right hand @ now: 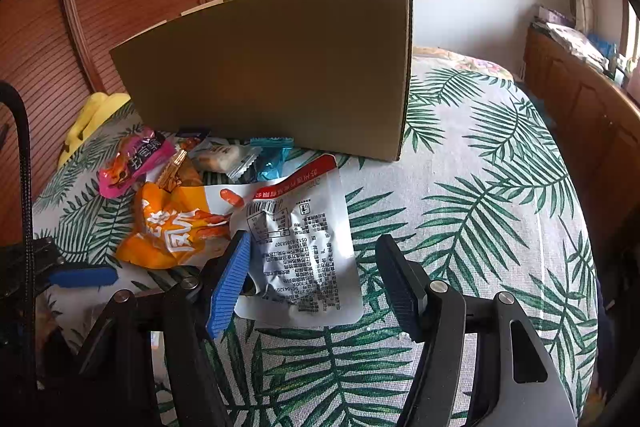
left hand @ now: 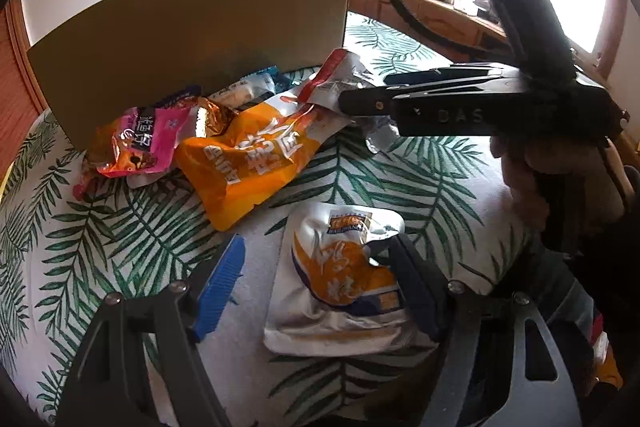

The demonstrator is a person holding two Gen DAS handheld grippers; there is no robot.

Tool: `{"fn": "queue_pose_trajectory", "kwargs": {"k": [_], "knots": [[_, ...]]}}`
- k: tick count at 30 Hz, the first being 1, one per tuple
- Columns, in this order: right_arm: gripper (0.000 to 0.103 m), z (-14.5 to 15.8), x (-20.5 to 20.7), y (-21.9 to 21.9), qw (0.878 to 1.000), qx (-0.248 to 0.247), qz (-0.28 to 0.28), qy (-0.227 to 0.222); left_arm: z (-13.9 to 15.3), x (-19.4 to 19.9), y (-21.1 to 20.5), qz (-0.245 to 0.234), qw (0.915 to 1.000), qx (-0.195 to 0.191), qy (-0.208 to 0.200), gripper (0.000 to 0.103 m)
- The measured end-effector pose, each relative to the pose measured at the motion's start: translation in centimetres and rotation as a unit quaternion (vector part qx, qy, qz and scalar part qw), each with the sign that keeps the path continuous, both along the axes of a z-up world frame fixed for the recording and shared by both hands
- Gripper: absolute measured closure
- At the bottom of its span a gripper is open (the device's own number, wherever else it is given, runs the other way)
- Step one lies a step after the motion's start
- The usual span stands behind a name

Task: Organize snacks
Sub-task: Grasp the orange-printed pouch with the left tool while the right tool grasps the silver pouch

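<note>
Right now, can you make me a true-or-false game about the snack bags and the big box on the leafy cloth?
1. The cardboard box stands upright behind the snack pile. True.
2. The left gripper is clamped shut. False: its jaws are open around the white and orange packet.
3. The pink packet lies in front of the box on the leafy cloth. True.
4. The silver pouch shows a picture side up. False: its printed label with small text and a barcode faces up.
5. The right gripper is open. True.
</note>
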State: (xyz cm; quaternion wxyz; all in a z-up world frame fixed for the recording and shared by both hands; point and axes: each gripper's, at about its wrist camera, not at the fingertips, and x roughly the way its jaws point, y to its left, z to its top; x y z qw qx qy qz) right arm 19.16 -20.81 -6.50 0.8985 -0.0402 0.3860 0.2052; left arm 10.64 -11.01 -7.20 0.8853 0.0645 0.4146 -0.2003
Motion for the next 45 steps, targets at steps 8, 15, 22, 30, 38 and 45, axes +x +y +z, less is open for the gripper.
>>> {"fn": "queue_pose_trajectory", "kwargs": {"k": [8,15,22,30,38,45], "knots": [[0.038,0.0,0.0,0.1,1.0,-0.004,0.0,-0.003,0.1,0.3,0.2,0.007,0.9999,0.012,-0.006,0.047],[0.038,0.0,-0.2,0.3,1.0,-0.008,0.008,-0.007,0.4,0.4,2.1,0.031,0.9995,-0.009,0.0,0.047],[0.038,0.0,-0.4,0.5,1.0,-0.013,0.015,-0.011,0.2,1.3,4.4,0.052,0.9985,-0.017,0.0,0.047],[0.038,0.1,-0.7,1.1,0.999,-0.024,0.032,-0.02,0.1,1.6,3.8,0.052,0.9986,0.003,-0.009,0.04],[0.033,0.0,-0.8,1.5,0.998,-0.032,0.046,-0.023,0.3,1.4,3.6,0.038,0.9991,-0.002,-0.018,0.065],[0.027,-0.2,-0.9,2.1,0.997,-0.038,0.064,-0.017,0.9,0.8,4.6,0.042,0.999,-0.01,-0.013,0.066]]}}
